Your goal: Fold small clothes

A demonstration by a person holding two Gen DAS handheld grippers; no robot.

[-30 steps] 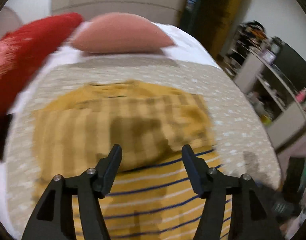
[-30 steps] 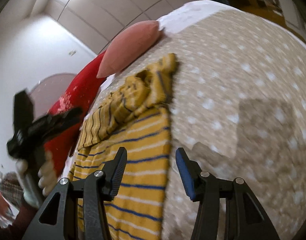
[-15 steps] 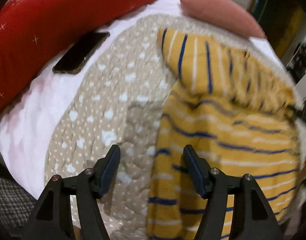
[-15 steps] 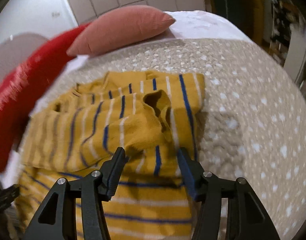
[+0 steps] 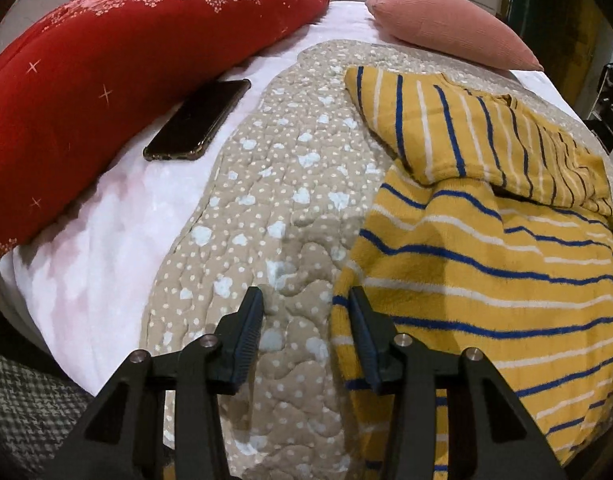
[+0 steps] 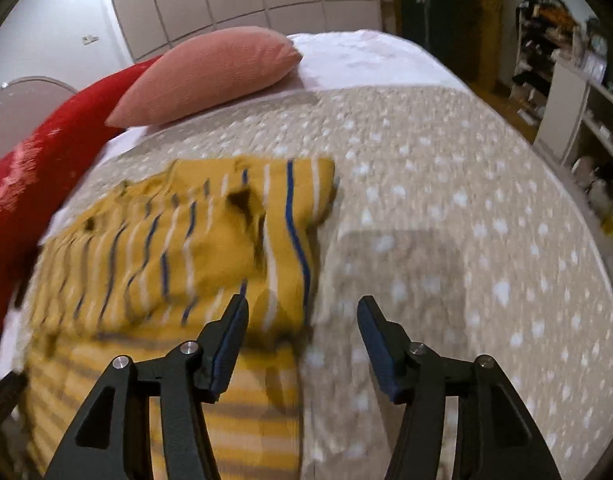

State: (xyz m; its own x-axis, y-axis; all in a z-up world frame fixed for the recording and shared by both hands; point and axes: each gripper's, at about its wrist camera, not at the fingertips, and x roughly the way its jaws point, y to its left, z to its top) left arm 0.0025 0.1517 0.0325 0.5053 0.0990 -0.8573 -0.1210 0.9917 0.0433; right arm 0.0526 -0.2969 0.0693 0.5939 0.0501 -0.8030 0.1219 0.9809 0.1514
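My left gripper [image 5: 306,300] is closing at the near-left edge of the striped garment [image 5: 486,264], which lies on the bed quilt [image 5: 274,184]; nothing is gripped yet. Risk: pinching quilt with fabric. My right gripper [image 6: 302,308] is opening, empty; blur probably hides its alignment.

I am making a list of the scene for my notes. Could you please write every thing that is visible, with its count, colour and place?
striped garment: one, yellow with blue and white stripes, partly folded on the quilt
quilt: one, beige with white dots, spread over the bed
sheet: one, white, under the quilt
long pillow: one, red, along the bed's edge
small pillow: one, pink, at the bed's far end
phone: one, black, on the sheet beside the long pillow
shelves: white, cluttered, beside the bed
left tool: black, closing at the garment's edge, nothing pinched
right tool: black, opening, empty
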